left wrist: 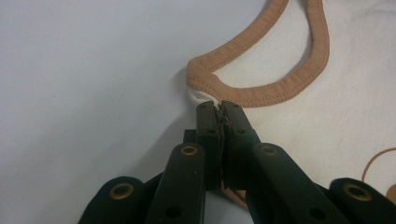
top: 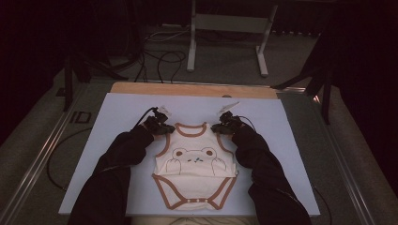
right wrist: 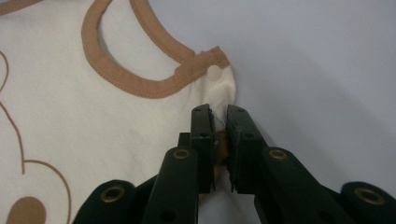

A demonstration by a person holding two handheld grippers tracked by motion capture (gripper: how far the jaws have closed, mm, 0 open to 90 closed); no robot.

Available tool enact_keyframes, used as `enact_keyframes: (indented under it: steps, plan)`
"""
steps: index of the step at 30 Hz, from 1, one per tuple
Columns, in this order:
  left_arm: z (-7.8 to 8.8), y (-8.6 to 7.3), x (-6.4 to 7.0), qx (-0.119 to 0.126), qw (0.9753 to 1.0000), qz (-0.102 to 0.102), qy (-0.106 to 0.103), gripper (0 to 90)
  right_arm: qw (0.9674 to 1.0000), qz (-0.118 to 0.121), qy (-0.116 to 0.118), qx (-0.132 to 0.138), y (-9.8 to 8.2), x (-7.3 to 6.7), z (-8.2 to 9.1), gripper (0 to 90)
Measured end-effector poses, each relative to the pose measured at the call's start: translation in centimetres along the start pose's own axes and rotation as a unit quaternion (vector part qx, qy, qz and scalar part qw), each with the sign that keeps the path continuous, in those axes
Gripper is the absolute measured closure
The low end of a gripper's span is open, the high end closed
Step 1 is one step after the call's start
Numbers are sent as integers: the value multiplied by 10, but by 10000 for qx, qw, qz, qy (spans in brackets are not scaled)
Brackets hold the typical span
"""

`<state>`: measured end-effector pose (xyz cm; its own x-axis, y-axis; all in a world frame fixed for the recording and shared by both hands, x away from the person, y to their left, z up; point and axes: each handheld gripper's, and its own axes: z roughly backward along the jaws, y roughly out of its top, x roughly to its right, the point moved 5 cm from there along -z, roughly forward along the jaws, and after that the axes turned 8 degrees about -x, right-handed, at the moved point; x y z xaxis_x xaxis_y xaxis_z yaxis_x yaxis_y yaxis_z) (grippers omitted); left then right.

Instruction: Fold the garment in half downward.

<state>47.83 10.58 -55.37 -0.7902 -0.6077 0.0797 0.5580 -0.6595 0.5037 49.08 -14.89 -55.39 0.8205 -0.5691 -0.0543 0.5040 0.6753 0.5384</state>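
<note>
A cream baby bodysuit point(top: 193, 168) with brown trim and a bear print lies flat on the pale blue table mat point(top: 117, 112), neck toward the far edge. My left gripper point(top: 165, 127) is at its left shoulder strap. In the left gripper view the left gripper point(left wrist: 219, 106) is shut on the cream and brown shoulder fabric point(left wrist: 201, 91). My right gripper point(top: 218, 127) is at the right shoulder strap. In the right gripper view the right gripper point(right wrist: 219, 111) pinches the cream shoulder tab point(right wrist: 220, 88) between its jaws.
The mat rests on a wooden table whose far edge point(top: 192, 89) shows beyond it. Black-sleeved forearms point(top: 126, 154) flank the bodysuit. A white stand point(top: 225, 28) and cables point(top: 162, 58) sit on the floor behind the table.
</note>
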Motion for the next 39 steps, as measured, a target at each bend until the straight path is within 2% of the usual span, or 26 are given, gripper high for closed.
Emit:
enact_keyframes:
  steps: [8, 20, 28, 32, 39]
  plan:
    - [6, -1, 0, 16, 10000, -52, 44, 886, 9999, 61, -39, 126, 5, 0, 10, 829]
    - [35, 10, -1, 461, 9988, -118, 85, 886, 9991, 116, -156, 387, 14, 0, 31, 828]
    - [60, 27, 0, 791, 9965, -173, 200, 885, 9975, 147, -246, 641, 29, 3, 50, 828]
    - [70, 34, -1, 883, 9956, -187, 270, 886, 9967, 168, -294, 744, 35, 4, 60, 828]
    - [93, 48, -3, 1116, 9927, -202, 409, 886, 9933, 181, -397, 1066, 51, 7, 83, 828]
